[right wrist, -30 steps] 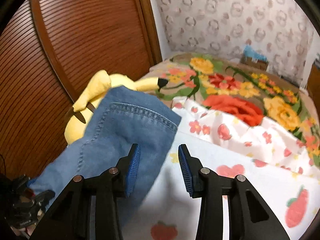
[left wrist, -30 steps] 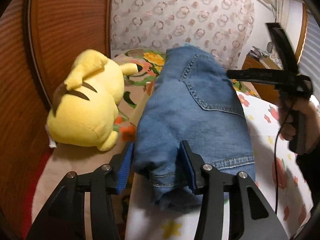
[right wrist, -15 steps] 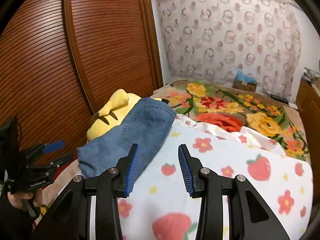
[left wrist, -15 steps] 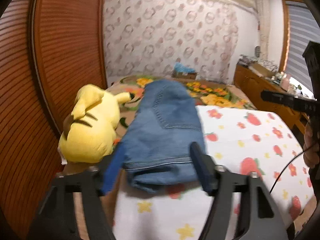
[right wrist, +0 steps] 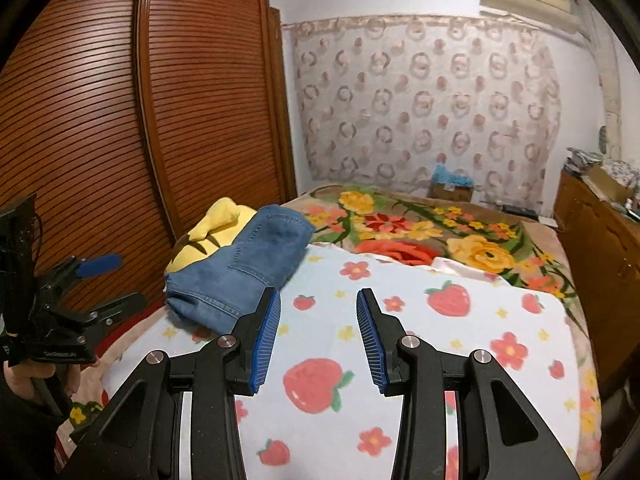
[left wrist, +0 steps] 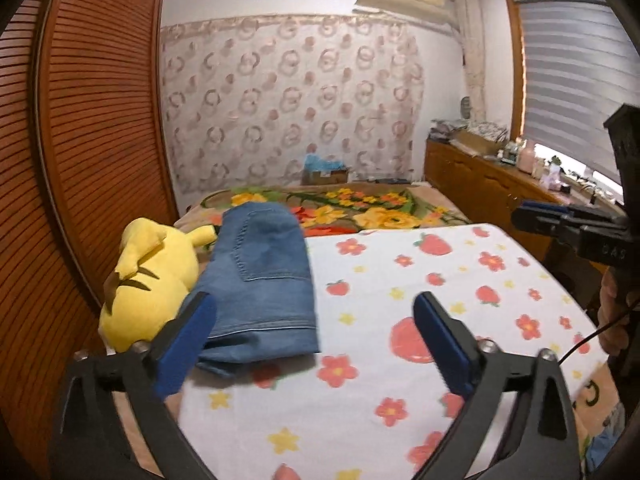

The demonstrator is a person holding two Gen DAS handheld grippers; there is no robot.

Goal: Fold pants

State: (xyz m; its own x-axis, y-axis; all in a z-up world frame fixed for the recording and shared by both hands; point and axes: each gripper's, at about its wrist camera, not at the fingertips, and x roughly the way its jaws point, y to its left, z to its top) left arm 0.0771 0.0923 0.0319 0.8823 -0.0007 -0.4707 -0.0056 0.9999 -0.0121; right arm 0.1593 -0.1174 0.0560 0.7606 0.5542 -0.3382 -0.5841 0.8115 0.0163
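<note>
Folded blue denim pants [left wrist: 260, 276] lie on the white strawberry-print sheet [left wrist: 400, 320] at the bed's left side, leaning against a yellow plush toy [left wrist: 148, 280]. My left gripper [left wrist: 316, 340] hangs back from the pants with its jaws opening very wide and nothing between them. In the right wrist view the pants [right wrist: 248, 268] sit ahead and to the left, and my right gripper [right wrist: 318, 332] stands partly open over the bare sheet, holding nothing. The left gripper [right wrist: 96, 284] also shows at that view's left edge, held by a hand.
A slatted wooden wardrobe [left wrist: 92, 140] runs along the left of the bed. A floral blanket [right wrist: 440, 236] covers the far half. A wooden dresser [left wrist: 488, 184] with clutter stands at the right under a window blind. The other gripper [left wrist: 580, 236] juts in at right.
The left gripper let go of the pants' hem, opened wide and pulled back and up. The right gripper drew back from the pants, unchanged in width. The pants lie still.
</note>
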